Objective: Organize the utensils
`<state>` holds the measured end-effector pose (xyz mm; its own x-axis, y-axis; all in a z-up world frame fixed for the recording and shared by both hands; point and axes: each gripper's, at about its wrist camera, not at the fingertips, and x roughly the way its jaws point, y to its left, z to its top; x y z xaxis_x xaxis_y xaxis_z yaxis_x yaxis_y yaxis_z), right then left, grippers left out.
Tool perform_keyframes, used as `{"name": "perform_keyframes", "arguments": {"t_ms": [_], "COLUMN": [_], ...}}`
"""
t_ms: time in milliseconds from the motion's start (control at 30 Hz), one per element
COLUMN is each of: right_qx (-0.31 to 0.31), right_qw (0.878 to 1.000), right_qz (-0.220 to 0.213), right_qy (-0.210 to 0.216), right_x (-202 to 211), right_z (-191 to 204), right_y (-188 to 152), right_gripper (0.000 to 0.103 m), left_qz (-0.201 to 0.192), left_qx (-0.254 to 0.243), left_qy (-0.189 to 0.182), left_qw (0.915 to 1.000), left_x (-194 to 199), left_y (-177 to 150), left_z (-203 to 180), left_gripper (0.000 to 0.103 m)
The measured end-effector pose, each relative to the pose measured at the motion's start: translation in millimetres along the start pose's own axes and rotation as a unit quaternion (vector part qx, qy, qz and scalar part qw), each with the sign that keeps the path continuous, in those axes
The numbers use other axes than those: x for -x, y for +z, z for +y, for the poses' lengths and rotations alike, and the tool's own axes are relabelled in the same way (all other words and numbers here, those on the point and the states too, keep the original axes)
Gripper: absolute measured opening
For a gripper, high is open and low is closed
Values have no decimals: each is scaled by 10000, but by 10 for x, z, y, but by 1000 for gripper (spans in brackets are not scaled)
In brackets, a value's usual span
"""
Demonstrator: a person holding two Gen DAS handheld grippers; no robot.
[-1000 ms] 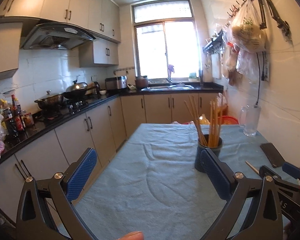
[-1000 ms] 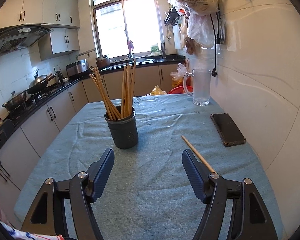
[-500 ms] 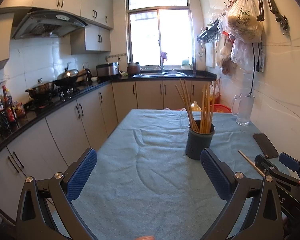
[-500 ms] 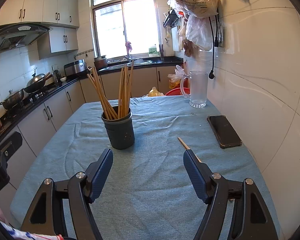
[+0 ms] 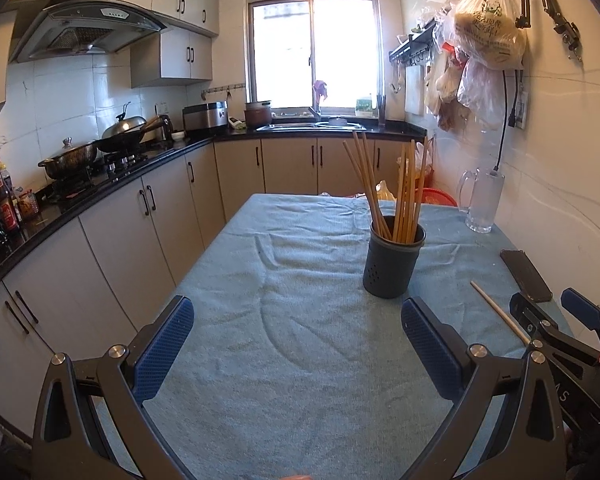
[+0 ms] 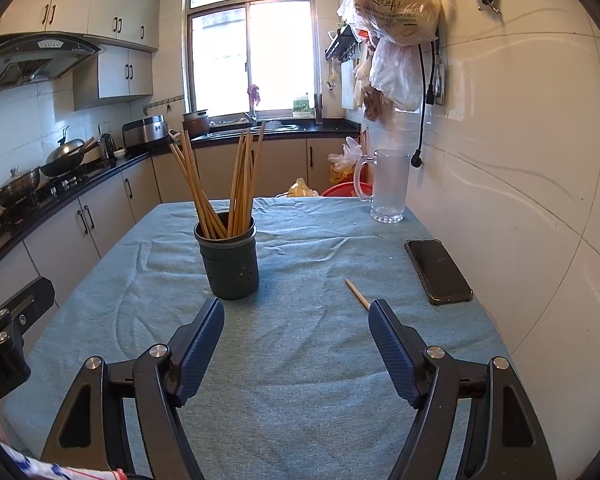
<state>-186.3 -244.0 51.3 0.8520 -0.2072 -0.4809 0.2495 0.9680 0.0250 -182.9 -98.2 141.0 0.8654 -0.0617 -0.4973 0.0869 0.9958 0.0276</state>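
A dark grey holder (image 5: 394, 264) (image 6: 230, 264) stands upright mid-table with several wooden chopsticks (image 5: 404, 192) (image 6: 240, 180) fanning out of it. One loose chopstick (image 6: 356, 292) (image 5: 496, 310) lies flat on the cloth to the holder's right. In the right wrist view its near end is hidden behind the right finger. My right gripper (image 6: 296, 308) is open and holds nothing, hovering short of the holder and the loose chopstick. My left gripper (image 5: 296, 312) is also open with nothing in it, nearer than the holder and to its left.
A blue-green cloth (image 5: 300, 272) covers the table. A black phone (image 6: 438, 272) lies near the right wall and a glass mug (image 6: 388, 186) stands at the far right corner. Kitchen cabinets and a stove counter run along the left.
The left wrist view has swung, so the holder now sits clear above the right finger instead of behind it. The right wrist view hardly shifted; its finger now covers more of the loose chopstick.
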Motion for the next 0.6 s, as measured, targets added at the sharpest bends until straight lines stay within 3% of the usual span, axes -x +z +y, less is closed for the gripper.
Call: {"name": "perform_keyframes", "arguments": {"t_ms": [600], "right_qx": [154], "right_qw": [9993], "right_qz": [323], "right_qy": [-61], "right_x": [-225], "right_z": [75], "right_y": [-104], "right_gripper": [81], "left_qz": [525], "left_qx": [55], "left_qy": [-160], "left_qw": [9985], "left_x": [-287], "left_y": [-141], "left_z": [41], "left_gripper": [103]}}
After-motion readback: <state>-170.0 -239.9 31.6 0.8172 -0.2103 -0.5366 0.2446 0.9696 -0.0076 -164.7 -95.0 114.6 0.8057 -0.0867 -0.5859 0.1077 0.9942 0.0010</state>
